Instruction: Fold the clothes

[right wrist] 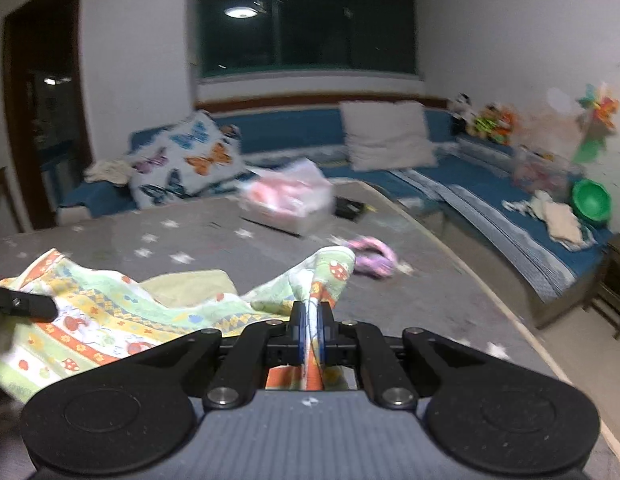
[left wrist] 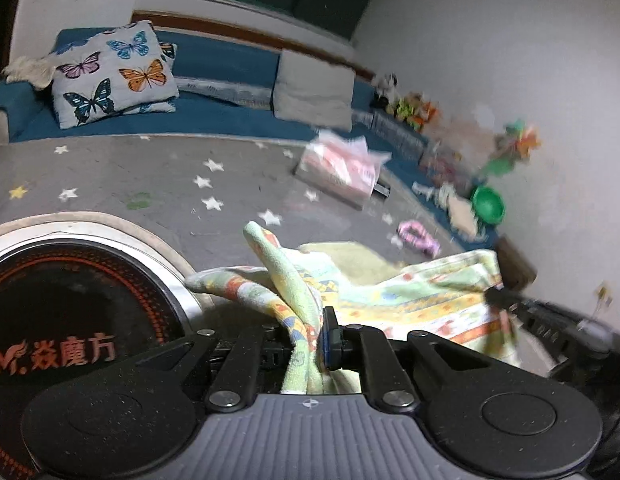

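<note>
A patterned cloth (left wrist: 421, 300) in green, yellow and orange is held up between both grippers over a grey star-print table (left wrist: 130, 176). My left gripper (left wrist: 310, 336) is shut on a bunched edge of it, and the right gripper's finger shows black at the cloth's far right corner (left wrist: 505, 300). In the right wrist view my right gripper (right wrist: 310, 332) is shut on another edge of the cloth (right wrist: 110, 316), which sags leftward to the left gripper's finger (right wrist: 26, 304).
A round black cooktop (left wrist: 70, 320) is set in the table at the left. A pink-and-white box (right wrist: 288, 200), a pink-purple item (right wrist: 373, 260) and a small black object (right wrist: 349, 208) lie farther back. A blue sofa (right wrist: 509, 200) with cushions and toys wraps around behind.
</note>
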{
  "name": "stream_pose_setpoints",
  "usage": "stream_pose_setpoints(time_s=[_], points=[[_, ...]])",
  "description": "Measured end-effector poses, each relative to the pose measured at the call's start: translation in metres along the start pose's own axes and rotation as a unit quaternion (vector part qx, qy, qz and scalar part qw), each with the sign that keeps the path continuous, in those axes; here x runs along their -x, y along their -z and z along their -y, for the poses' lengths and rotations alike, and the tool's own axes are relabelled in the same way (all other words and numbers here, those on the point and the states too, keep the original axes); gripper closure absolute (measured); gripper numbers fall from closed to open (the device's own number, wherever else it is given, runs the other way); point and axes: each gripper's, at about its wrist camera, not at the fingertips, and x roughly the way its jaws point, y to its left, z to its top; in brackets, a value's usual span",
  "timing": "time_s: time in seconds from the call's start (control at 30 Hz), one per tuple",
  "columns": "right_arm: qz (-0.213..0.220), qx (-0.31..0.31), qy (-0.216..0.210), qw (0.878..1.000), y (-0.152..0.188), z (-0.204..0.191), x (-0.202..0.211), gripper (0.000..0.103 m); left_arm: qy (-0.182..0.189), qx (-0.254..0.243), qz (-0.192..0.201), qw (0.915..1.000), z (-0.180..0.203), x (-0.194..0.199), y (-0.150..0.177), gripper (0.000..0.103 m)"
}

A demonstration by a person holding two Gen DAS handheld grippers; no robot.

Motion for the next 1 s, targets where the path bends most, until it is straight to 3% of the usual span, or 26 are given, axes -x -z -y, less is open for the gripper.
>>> stream_pose_setpoints(time_s=[0.1,0.17,0.3,0.43,0.63,0.9,1.0], points=[[-0.029,-0.006,0.023,0.999,0.015,0.014,-0.015,0.093,-0.025,-0.009,-0.023,0.9994,0.003,-0.015,0.006,0.074],[-0.037,-0.011,0.034,0.999,0.021,0.020,-0.020,0.093,-0.048,-0.018,-0.018,0.9985,0.001,-0.013,0.008,0.052],[-0.033,-0.028,0.012,0.999,0.018,0.022,-0.019,0.091,-0.063,-0.017,0.002,0.9979,-0.002,-0.007,0.000,0.048],[-0.037,-0.033,-0.043,0.998,0.012,0.006,-0.025,0.079,-0.059,-0.023,0.008,0.9979,0.006,-0.016,-0.010,0.033],[-0.049,-0.029,-0.094,0.994,0.010,-0.023,-0.048,0.079,-0.063,-0.051,-0.010,0.9966,0.019,-0.049,-0.014,0.031],[-0.067,-0.007,-0.089,0.994,0.018,-0.035,-0.072,0.078,-0.080,-0.072,-0.037,0.9935,0.021,-0.092,-0.012,0.031],[-0.066,-0.009,-0.090,0.994,0.017,-0.033,-0.064,0.063,-0.077,-0.075,-0.035,0.9936,0.021,-0.086,-0.010,0.031]])
